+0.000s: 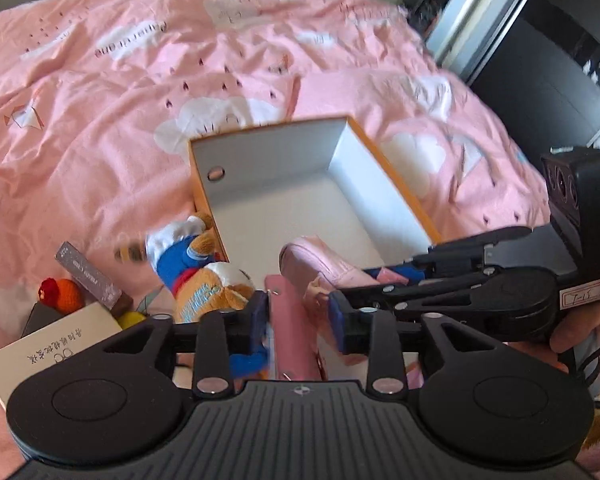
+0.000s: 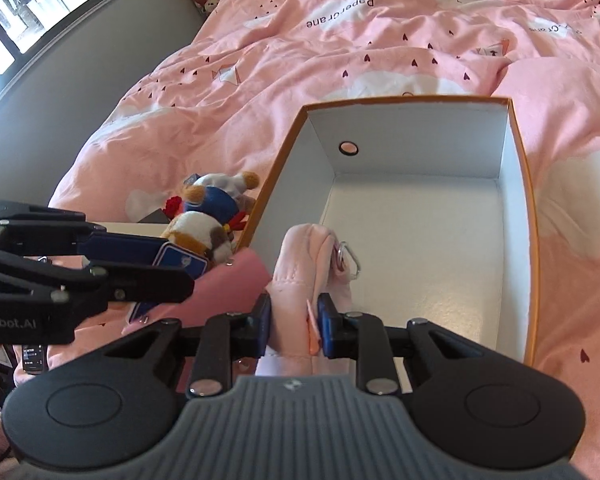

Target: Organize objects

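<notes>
An open orange box with a white inside [image 1: 284,184] [image 2: 412,216] lies on the pink bed. My right gripper [image 2: 294,320] is shut on a soft pink pouch [image 2: 304,264] with a metal clip, held over the box's near end. It also shows in the left wrist view [image 1: 320,270], where the right gripper [image 1: 380,280] comes in from the right. My left gripper [image 1: 300,320] holds a flat pink piece [image 1: 290,328] between its blue pads; its jaws stand partly closed on it. In the right wrist view the left gripper [image 2: 168,268] sits left of the box.
A plush toy in blue [image 1: 196,264] [image 2: 212,208] lies against the box's left wall. Beside it lie a grey bar-shaped box [image 1: 88,276], an orange knitted toy [image 1: 60,292] and a cream card box [image 1: 48,352]. The crumpled pink duvet [image 1: 140,100] surrounds everything.
</notes>
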{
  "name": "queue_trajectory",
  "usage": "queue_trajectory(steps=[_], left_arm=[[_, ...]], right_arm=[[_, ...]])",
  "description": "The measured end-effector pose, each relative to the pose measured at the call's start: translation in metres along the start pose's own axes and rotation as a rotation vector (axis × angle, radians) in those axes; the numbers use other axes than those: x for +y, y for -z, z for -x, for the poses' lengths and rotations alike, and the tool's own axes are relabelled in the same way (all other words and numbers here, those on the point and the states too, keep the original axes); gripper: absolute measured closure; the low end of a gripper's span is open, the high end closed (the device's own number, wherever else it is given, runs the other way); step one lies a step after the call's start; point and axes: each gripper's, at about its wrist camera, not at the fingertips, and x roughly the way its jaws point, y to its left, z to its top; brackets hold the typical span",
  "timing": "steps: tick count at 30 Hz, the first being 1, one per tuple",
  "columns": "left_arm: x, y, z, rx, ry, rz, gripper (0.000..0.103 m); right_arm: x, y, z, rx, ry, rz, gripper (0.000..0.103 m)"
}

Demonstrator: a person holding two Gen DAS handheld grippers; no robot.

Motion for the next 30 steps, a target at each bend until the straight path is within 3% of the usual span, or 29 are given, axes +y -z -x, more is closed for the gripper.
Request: queue_trajectory(steps=[3,7,11,19,20,23,25,28,30], left_arm=[[-0.004,0.004,-0.011,0.050,-0.077,-0.060,0.056],[-0.001,0.014,-0.021,0.105,-0.064,-0.071,0.055],[-0.008,0.024,-0.020,0.075,-0.123,-0.150,0.043],[0.005,0.002,-0.031,0.169,-0.009,-0.086,0.043],[0.008,-0.002,-0.035,0.187,0.008,-0.061,0.045],[0.011,-0.012,-0.047,0.260,0.052,-0.041,0.066],[0.009,-0.016,-0.051,0.288,0.041,-0.039,0.070],[0.004,-0.019,-0.047,0.264,0.037,-0.030,0.075],[-0.002,-0.022,-0.039,0.196,0.026,-0.035,0.080]], right_arm=[[-0.001,0.006,-0.009,0.026,-0.006,-0.014,0.078],[-0.006,0.013,-0.022,0.069,-0.033,-0.050,0.079],[-0.008,0.017,-0.027,0.083,-0.050,-0.060,0.079],[-0.003,0.017,-0.032,0.092,-0.074,-0.046,0.079],[-0.004,0.016,-0.032,0.093,-0.076,-0.047,0.079],[-0.004,0.016,-0.032,0.094,-0.077,-0.049,0.079],[-0.006,0.016,-0.032,0.094,-0.079,-0.052,0.079],[-0.010,0.014,-0.027,0.087,-0.084,-0.063,0.079],[-0.015,0.011,-0.020,0.070,-0.075,-0.074,0.079]])
